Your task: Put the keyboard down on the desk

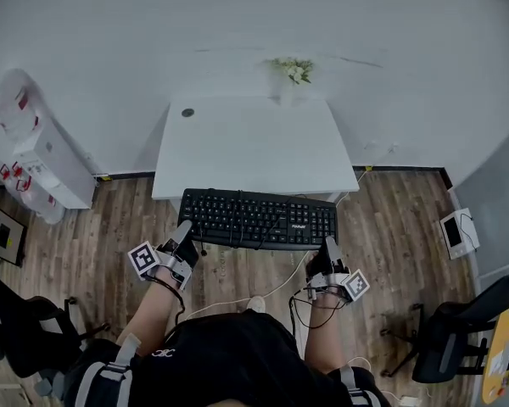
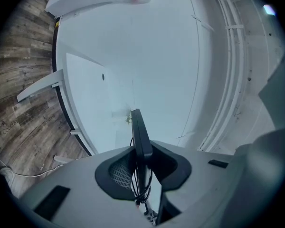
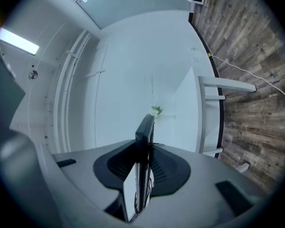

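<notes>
A black keyboard (image 1: 259, 219) hangs level in the air just in front of the white desk (image 1: 250, 142), its far edge over the desk's near edge. My left gripper (image 1: 183, 236) is shut on its left end and my right gripper (image 1: 329, 248) on its right end. In the left gripper view the keyboard (image 2: 141, 141) shows edge-on between the jaws, with its cable looped beside it. The right gripper view shows the keyboard (image 3: 145, 132) edge-on too, clamped between the pads.
A small plant (image 1: 293, 70) stands at the desk's far edge, and a round cable hole (image 1: 187, 113) lies near its far left corner. A white cable (image 1: 271, 291) trails on the wooden floor. Black chairs (image 1: 450, 337) stand at the right and at the left. White shelving (image 1: 42, 155) is at the left.
</notes>
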`<state>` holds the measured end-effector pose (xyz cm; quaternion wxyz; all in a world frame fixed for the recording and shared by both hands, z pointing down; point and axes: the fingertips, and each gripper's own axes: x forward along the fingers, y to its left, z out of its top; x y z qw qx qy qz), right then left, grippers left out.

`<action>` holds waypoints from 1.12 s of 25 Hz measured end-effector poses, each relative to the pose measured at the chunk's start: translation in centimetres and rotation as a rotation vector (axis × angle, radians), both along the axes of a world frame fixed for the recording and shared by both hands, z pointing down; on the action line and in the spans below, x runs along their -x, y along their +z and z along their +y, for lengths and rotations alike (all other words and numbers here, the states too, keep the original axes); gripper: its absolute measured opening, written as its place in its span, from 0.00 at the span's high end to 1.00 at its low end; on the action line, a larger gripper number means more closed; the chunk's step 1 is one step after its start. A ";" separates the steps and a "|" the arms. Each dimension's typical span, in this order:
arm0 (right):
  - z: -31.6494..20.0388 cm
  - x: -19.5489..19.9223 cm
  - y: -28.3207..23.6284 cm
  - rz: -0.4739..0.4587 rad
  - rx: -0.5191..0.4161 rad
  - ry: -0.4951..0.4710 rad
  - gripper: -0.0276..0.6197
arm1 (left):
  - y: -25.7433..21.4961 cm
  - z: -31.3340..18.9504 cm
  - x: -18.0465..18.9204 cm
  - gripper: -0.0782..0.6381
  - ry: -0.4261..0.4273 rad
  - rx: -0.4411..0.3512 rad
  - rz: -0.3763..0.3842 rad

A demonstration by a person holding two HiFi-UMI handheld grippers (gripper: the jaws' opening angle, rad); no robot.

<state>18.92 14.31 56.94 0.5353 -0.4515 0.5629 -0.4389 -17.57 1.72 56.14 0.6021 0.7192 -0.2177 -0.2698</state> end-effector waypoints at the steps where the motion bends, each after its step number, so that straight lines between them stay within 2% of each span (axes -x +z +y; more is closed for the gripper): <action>1: -0.9 -0.9 -0.1 0.001 0.002 -0.005 0.83 | 0.0 -0.6 -0.9 0.79 -0.008 0.003 0.001; 6: -4.1 -5.2 -0.4 -0.009 0.001 -0.044 0.83 | -0.3 -2.6 -4.7 0.79 -0.042 0.004 -0.003; 11: -6.0 -7.7 0.6 -0.009 -0.004 -0.073 0.83 | -0.2 -3.5 -6.7 0.79 -0.060 0.000 -0.018; 20: -9.5 -9.6 1.9 -0.025 0.017 -0.106 0.83 | 1.7 -6.0 -8.5 0.79 -0.084 0.034 0.006; 28: -16.1 -10.8 2.5 0.004 0.025 -0.130 0.83 | 2.5 -11.9 -9.5 0.79 -0.108 0.023 0.021</action>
